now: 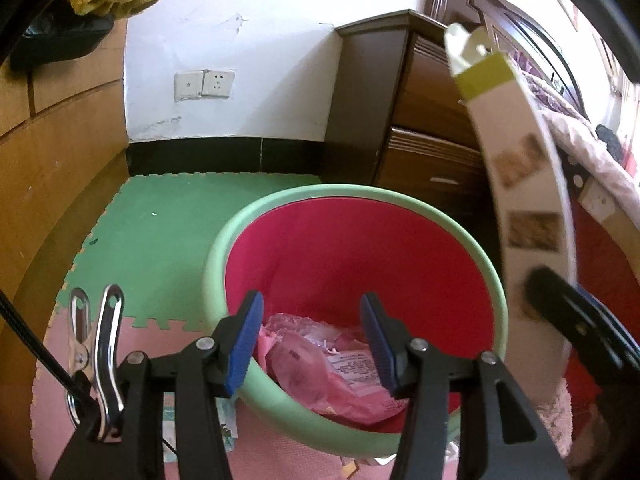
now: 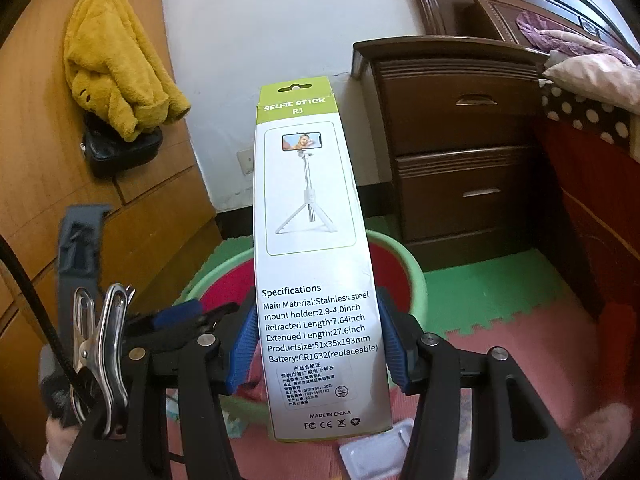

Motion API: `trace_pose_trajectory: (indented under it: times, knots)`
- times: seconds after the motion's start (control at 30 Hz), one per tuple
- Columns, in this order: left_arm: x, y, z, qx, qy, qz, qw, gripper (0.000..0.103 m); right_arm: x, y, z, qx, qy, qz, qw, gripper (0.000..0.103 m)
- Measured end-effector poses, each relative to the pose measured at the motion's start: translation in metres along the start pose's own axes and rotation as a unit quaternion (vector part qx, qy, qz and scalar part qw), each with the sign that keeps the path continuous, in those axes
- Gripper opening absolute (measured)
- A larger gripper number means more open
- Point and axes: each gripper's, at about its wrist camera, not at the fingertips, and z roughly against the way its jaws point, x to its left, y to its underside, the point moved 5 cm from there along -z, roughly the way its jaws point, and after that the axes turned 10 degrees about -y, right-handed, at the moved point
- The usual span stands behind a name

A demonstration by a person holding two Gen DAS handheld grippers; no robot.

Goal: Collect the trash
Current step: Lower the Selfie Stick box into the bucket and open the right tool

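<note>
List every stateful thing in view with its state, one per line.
Left gripper: open, fingers empty above the bin.
Right gripper: shut on selfie stick box.
Selfie stick box: upright, held, top flap open.
Bin: open, pink wrappers inside.
Nightstand drawers: both shut.
Yellow towel: hanging against the wooden cabinet.

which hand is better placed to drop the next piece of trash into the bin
Right. Its tool already grips the selfie stick box beside the green bin, while the left tool is open and empty above it.
</note>
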Motion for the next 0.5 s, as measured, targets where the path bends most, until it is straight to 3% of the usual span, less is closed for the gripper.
trace_pose_trajectory:
  times: [0.5]
  knots:
    - [0.006,-0.001,0.006,-0.003,0.012,0.015,0.9998,0.053,-0.013,0.011,-0.064,0.043,0.005,-0.004,0.999,0.057]
